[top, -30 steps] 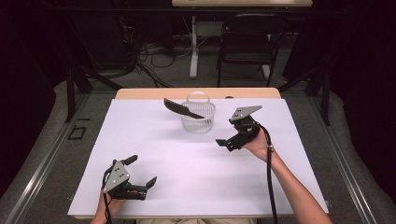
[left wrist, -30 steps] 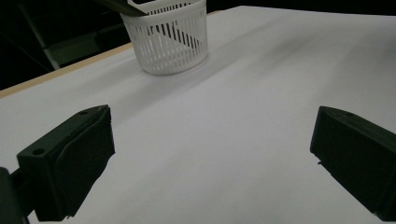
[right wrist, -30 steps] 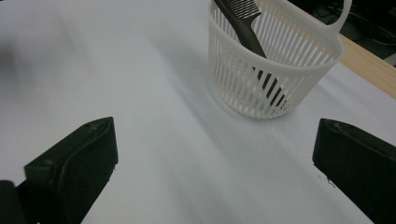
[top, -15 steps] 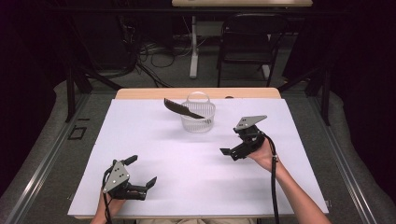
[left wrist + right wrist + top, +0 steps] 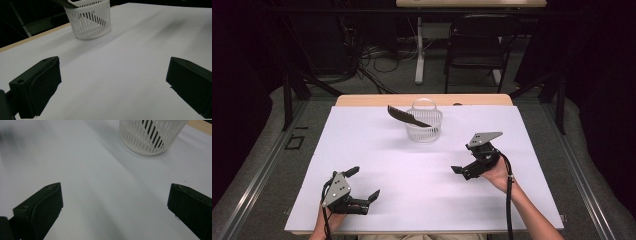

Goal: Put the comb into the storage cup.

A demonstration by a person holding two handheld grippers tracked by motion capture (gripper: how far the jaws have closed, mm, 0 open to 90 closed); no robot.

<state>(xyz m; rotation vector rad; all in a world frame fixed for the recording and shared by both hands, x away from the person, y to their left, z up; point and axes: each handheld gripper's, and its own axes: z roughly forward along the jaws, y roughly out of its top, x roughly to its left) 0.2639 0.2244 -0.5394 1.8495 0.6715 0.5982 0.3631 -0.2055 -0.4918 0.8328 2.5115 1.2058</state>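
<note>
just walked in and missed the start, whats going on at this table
A person sits at a white table with a two-jaw gripper in each hand. A white slatted basket stands near the far edge, and a dark comb leans in it, sticking out over the rim to the left. The right gripper is open, empty, short of the basket. The left gripper rests open near the front edge, holding nothing.

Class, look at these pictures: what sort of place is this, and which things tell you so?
Probably a lab or recording workspace, not a home. A white-covered table stands on a dark floor strewn with cables, and each hand holds a camera-fitted claw, left claw and right claw, near a white basket.
</note>
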